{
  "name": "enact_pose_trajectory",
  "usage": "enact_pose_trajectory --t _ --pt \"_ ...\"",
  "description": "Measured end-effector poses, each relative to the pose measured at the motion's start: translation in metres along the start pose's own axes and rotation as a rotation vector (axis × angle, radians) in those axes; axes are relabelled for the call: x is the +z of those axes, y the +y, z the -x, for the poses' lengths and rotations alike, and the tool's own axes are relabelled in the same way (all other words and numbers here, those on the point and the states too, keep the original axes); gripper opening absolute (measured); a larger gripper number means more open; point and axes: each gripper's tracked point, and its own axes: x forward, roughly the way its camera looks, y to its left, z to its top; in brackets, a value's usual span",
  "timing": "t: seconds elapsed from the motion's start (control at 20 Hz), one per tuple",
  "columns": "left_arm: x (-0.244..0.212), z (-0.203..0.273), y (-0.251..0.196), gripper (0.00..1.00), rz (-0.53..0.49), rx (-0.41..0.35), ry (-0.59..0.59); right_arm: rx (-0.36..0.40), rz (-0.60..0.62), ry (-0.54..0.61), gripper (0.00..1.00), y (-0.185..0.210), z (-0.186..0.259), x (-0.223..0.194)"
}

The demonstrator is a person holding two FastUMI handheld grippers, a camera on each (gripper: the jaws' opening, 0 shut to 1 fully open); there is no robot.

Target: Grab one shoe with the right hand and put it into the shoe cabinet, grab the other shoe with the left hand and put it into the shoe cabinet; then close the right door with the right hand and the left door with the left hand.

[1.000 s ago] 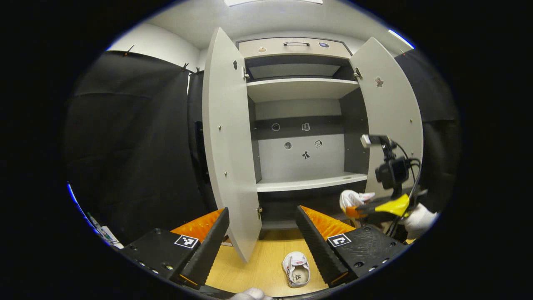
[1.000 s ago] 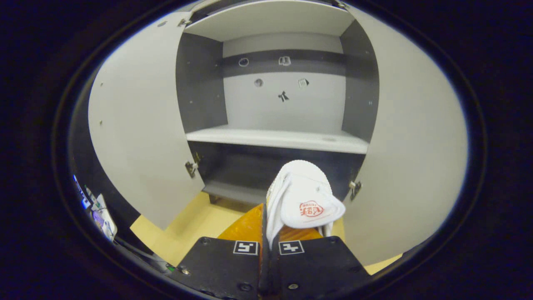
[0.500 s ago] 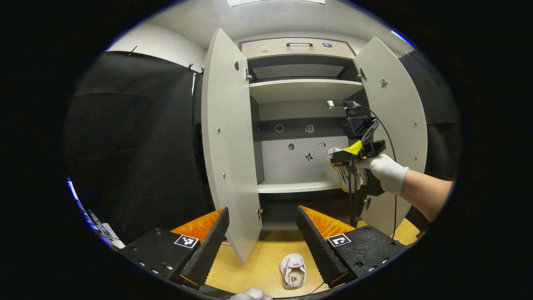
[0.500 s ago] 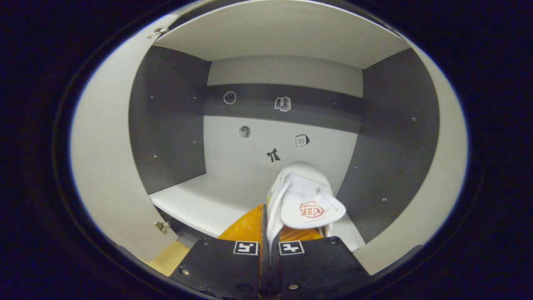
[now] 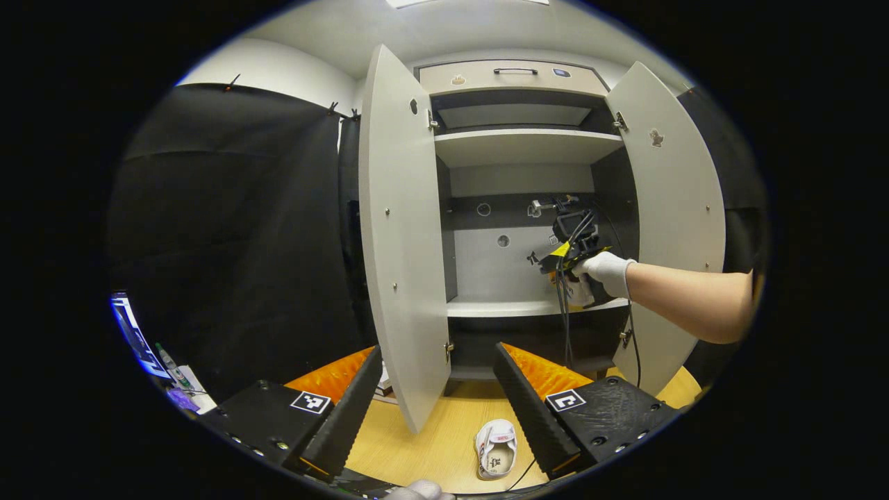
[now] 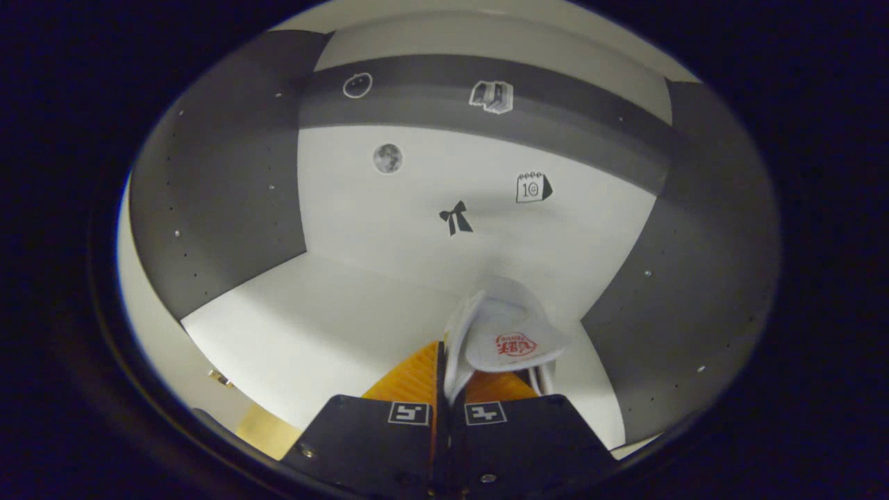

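Shoe (image 6: 501, 332) number one, a small white one, is pinched by its side wall between the closed fingers of the right gripper (image 6: 448, 378), inside the shoe cabinet (image 5: 528, 142) and just above the middle shelf (image 6: 326, 326), toward its right end. I cannot tell if the sole touches the shelf yet.

The hold is on soft fabric only, so if the fingers open while the shoe hangs above the board, it may tip on its side or roll toward the near edge. The dark right side panel (image 6: 694, 264) is near too, and a push farther right could jam the toe against it.

The left gripper (image 5: 430, 396) stands wide open with nothing in it, low before the cabinet. Its view gives what the right gripper view cannot: the second shoe (image 5: 496, 448) lying on the wooden floor (image 5: 424, 444), the left door (image 5: 403, 236) and the right door (image 5: 677, 222) both open, and the gloved hand (image 5: 608, 267) reaching in.
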Motion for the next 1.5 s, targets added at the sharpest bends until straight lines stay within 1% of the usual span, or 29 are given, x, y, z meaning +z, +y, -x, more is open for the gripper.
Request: enact_pose_trajectory --t 0.05,0.1,0.15,0.2,0.35,0.4,0.45,0.5,0.55,0.6,0.65,0.7,0.8,0.85,0.95,1.0,1.05,1.1,1.2,1.3,1.45,1.5 --pt "0.000 0.000 0.000 0.96 0.000 -0.001 0.001 0.002 -0.010 0.047 0.06 -0.002 -0.006 -0.007" --pt "0.001 0.001 0.001 0.96 -0.002 -0.001 -0.002 0.016 -0.029 0.091 0.09 0.000 -0.011 -0.014" --pt "0.003 0.002 0.002 0.96 -0.003 0.000 -0.005 0.030 -0.045 0.110 0.11 0.004 -0.012 -0.015" --pt "0.003 0.003 0.003 0.96 -0.005 -0.002 -0.010 0.010 -0.044 0.107 0.13 0.001 -0.011 -0.014" --pt "0.005 0.005 0.010 0.96 -0.009 0.004 -0.014 0.006 -0.074 0.046 0.20 -0.002 0.009 -0.004" --pt "0.005 0.005 0.012 0.96 -0.006 0.003 -0.013 0.012 -0.098 -0.003 0.31 -0.001 0.018 0.005" --pt "0.005 0.006 0.015 0.96 -0.003 0.003 -0.013 0.010 -0.115 -0.052 0.40 -0.003 0.033 0.012" --pt "0.004 0.007 0.019 0.96 0.000 0.001 -0.015 -0.002 -0.131 -0.107 0.53 -0.007 0.049 0.020" --pt "0.005 0.007 0.020 0.96 0.003 -0.004 -0.018 -0.018 -0.137 -0.170 0.61 -0.010 0.066 0.028" --pt "0.007 0.006 0.023 0.96 0.005 -0.008 -0.024 -0.031 -0.138 -0.229 0.65 -0.013 0.087 0.033" --pt "0.007 0.005 0.024 0.96 0.006 -0.016 -0.026 -0.035 -0.140 -0.277 0.75 -0.012 0.106 0.033" --pt "0.008 0.004 0.024 0.96 0.009 -0.023 -0.030 -0.039 -0.150 -0.322 0.89 -0.012 0.128 0.035" --pt "0.009 0.003 0.024 0.96 0.015 -0.045 -0.033 -0.024 -0.169 -0.403 1.00 -0.008 0.168 0.034" --pt "0.008 0.005 0.025 0.96 0.015 -0.056 -0.035 -0.006 -0.179 -0.438 1.00 -0.005 0.190 0.031" --pt "0.009 0.005 0.026 0.96 0.008 -0.077 -0.047 0.003 -0.203 -0.479 1.00 -0.005 0.228 0.017" --pt "0.009 0.005 0.027 1.00 0.005 -0.088 -0.047 0.004 -0.210 -0.502 1.00 -0.005 0.247 0.009" --pt "0.010 0.006 0.027 0.96 0.005 -0.101 -0.054 0.002 -0.211 -0.521 1.00 -0.006 0.265 0.000" --pt "0.010 0.006 0.026 0.96 0.002 -0.114 -0.058 -0.004 -0.207 -0.541 1.00 -0.007 0.281 -0.009" --pt "0.011 0.007 0.026 0.96 -0.007 -0.135 -0.066 -0.005 -0.201 -0.541 1.00 -0.006 0.308 -0.037" --pt "0.011 0.009 0.023 0.96 -0.011 -0.160 -0.073 -0.005 -0.220 -0.560 1.00 -0.006 0.333 -0.064" --pt "0.009 0.012 0.020 0.96 -0.039 -0.186 -0.080 -0.029 -0.217 -0.541 1.00 -0.009 0.355 -0.121" --pt "0.009 0.012 0.022 0.96 -0.046 -0.184 -0.084 -0.022 -0.225 -0.530 1.00 -0.007 0.363 -0.140"
